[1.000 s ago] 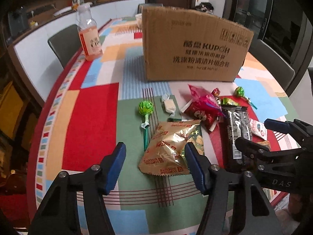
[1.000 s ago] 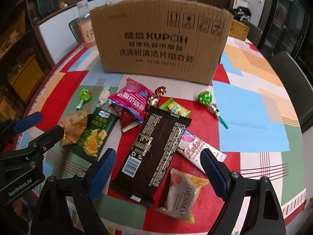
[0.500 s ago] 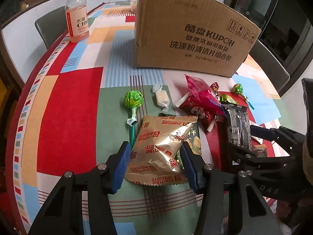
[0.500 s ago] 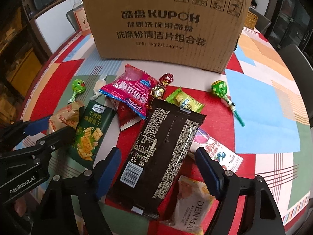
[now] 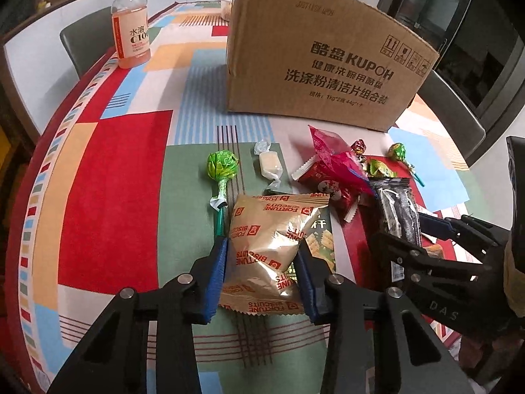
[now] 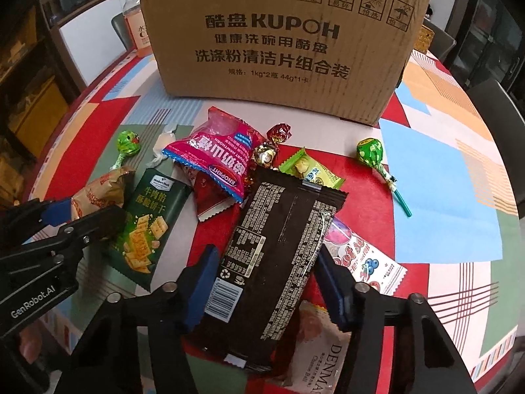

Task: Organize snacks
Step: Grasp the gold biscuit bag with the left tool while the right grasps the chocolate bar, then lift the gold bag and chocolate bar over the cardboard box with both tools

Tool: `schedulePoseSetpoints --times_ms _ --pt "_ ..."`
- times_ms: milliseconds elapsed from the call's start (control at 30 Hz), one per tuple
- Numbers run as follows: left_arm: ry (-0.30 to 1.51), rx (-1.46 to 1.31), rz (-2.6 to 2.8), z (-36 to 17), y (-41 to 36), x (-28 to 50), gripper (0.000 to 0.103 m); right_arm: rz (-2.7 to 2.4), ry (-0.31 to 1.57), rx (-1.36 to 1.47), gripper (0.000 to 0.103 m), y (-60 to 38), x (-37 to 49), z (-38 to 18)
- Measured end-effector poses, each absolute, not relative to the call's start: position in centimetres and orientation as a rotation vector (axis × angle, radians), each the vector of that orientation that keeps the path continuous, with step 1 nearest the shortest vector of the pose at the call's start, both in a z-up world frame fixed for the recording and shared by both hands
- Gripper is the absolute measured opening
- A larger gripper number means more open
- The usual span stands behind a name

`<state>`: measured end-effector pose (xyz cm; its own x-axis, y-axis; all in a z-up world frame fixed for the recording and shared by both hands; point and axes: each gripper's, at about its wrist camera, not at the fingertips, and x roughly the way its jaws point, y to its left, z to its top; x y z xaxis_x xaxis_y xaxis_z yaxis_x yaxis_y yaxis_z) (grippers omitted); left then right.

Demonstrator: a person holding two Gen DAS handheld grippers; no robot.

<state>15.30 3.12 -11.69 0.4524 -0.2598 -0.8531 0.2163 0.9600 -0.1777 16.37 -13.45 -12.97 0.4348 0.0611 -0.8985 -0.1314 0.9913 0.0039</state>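
- While both tools straddle snacks, the left gripper [image 5: 262, 256] has its jaws pressed on either side of the gold biscuit packet [image 5: 269, 243], seemingly grasping it.
- The right gripper [image 6: 265, 275] has its jaws flanking the long black wrapper [image 6: 279, 246]; whether they pinch it I cannot tell.
- To do this well, squeeze each pack mid-body, gently, then lift straight up so neighbouring sweets are not dragged.
- The cardboard box [image 6: 279, 42], well beyond both jaws, is the likely destination.
- Legible writing: "FORTUNE BISCUITS" on the gold packet, "KUPOH" on the box, "DENMA" on the pale pouch [image 6: 325, 354] beneath the right jaws, and "C100" on the bottle [image 5: 131, 32].
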Motion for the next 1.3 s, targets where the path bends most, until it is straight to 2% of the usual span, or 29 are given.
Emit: schedulePoseSetpoints --times_ms 167,333,467,533,633,1300 --pt "1.047 -0.054 -0.291 -10.8 3.0 14.6 0.039 0.133 1.092 -0.052 0.048 -13.7 16.0 -12.4" --pt "1.017 -0.051 -0.287 -9.8 2.7 13.7 0.039 0.145 1.032 -0.05 0.026 -13.8 15.3 -11.1" --pt "0.996 -0.049 -0.283 -9.0 2.6 13.0 0.039 0.181 1.012 -0.048 0.024 -13.5 14.7 -10.7" --pt "0.976 -0.045 -0.28 -8.4 2.5 12.7 0.039 0.203 1.0 -0.041 0.017 -13.4 14.5 -10.4" --pt "0.955 -0.042 -0.282 -7.8 2.4 12.3 0.039 0.223 0.963 -0.053 0.015 -13.2 13.9 -9.4" --pt "0.804 -0.022 -0.293 -2.8 1.4 11.6 0.039 0.259 0.793 -0.031 0.013 -14.0 12.3 -4.4"
